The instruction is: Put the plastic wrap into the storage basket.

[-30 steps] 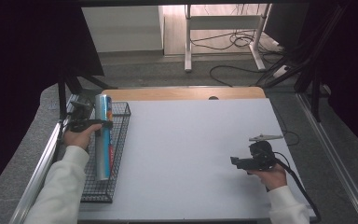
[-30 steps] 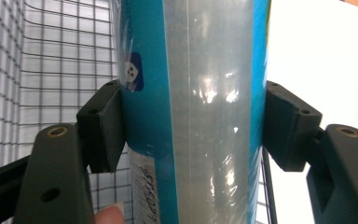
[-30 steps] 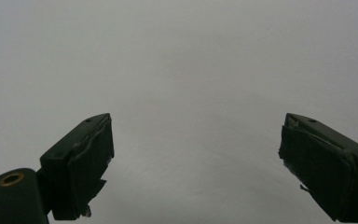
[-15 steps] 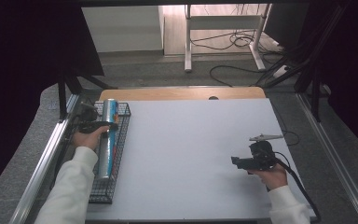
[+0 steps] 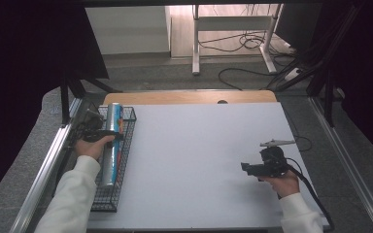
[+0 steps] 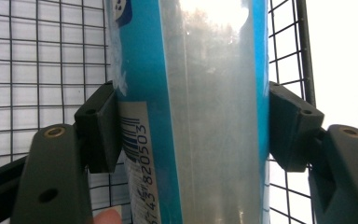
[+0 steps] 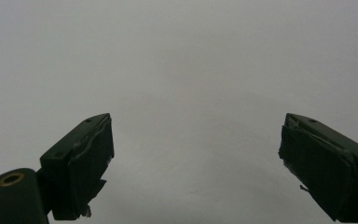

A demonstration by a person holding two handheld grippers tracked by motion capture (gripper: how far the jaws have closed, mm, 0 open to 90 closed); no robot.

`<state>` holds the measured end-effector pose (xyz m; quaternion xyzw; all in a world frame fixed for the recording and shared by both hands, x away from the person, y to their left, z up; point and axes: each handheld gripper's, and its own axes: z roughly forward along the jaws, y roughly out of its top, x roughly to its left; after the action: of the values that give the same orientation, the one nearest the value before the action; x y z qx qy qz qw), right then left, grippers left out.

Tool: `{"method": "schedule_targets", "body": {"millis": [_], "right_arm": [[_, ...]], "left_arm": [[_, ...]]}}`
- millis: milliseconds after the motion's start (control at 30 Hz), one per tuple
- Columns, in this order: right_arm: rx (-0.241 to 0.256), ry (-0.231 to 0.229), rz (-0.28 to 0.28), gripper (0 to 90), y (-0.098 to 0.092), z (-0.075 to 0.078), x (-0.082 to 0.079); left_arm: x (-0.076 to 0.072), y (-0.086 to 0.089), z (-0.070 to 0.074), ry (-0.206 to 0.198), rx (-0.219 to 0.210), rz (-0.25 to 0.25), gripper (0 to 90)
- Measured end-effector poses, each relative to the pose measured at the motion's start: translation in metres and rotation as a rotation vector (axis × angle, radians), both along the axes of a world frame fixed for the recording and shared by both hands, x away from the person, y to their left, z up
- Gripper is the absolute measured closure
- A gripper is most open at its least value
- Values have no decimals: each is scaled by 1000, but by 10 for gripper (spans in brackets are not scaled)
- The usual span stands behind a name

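the left tongs point(image 5: 110, 137) sit over the wire basket point(image 5: 126, 145) at the left edge of the white tabletop point(image 5: 199, 160), and their jaws stand on either side of the long roll point(image 5: 111, 145) in its blue and silver wrapper, one pad against each flank, so they are clamped on the roll across its width; in the left gripper view the left tongs point(image 6: 193, 128) show the roll point(image 6: 200, 112) running straight up between the two pads, with a barcode and printed digits on the wrapper just beside one pad and a fingertip point(image 6: 107, 217) of the holding hand low beside the roll; behind the roll in that view runs the black grid of the wire basket point(image 6: 37, 70), and past its rim the pale tabletop point(image 6: 345, 56); from the high view the roll lies lengthwise inside the basket, one end reaching beyond the left tongs toward the far rim and the other end trailing back on the person's side beside the white sleeve point(image 5: 73, 194); the right tongs point(image 5: 246, 168) are well apart from the basket, held low above bare tabletop in the right hand point(image 5: 284, 183), pointing toward the left tongs; in the right gripper view the right tongs point(image 7: 196, 168) stand wide apart with nothing between the jaws, plain tabletop point(image 7: 191, 70) ahead of them
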<state>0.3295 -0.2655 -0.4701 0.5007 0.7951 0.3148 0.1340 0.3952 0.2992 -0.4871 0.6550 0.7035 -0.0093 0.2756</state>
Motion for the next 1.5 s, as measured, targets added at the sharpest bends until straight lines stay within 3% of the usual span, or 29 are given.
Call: {"method": "schedule_targets", "body": {"millis": [67,267,400,667,900,967,1033,1133,1200,1267,1400,1500], "right_arm": [[3,1,1,102,-1,1,0],[-2,-1,-3,102,-2,0,2],[-1,-5,-6,102,-2,2,1],[-4,-1,-17,102,-4,0,2],[-5,-3,-23,103,-5,0,3],[-8,-2,-21,103,-5,-2,4],[-11,3,-20,103,-6,-3,5],[-10,3,-26,103,-6,-3,5],[-11,1,-28,103,-6,-4,5],[-10,4,-25,102,-7,-3,5],[-9,2,-31,103,-8,-3,5],[-3,2,-33,103,-8,-3,5]], "left_arm": [[-1,2,2,23,-9,-20,313],[-8,6,10,22,-35,-34,315],[-6,4,2,28,-29,-28,313],[-8,6,-6,1,-62,-20,312],[3,10,-12,-23,-111,1,313],[8,10,-13,-13,-113,5,314],[11,8,-12,14,-101,-5,314],[12,9,-13,23,-109,-10,313],[14,4,-25,96,-46,-21,308],[13,0,-32,74,-22,4,302],[16,-2,-29,96,6,-14,304],[15,-3,-29,82,11,-16,302]]}}
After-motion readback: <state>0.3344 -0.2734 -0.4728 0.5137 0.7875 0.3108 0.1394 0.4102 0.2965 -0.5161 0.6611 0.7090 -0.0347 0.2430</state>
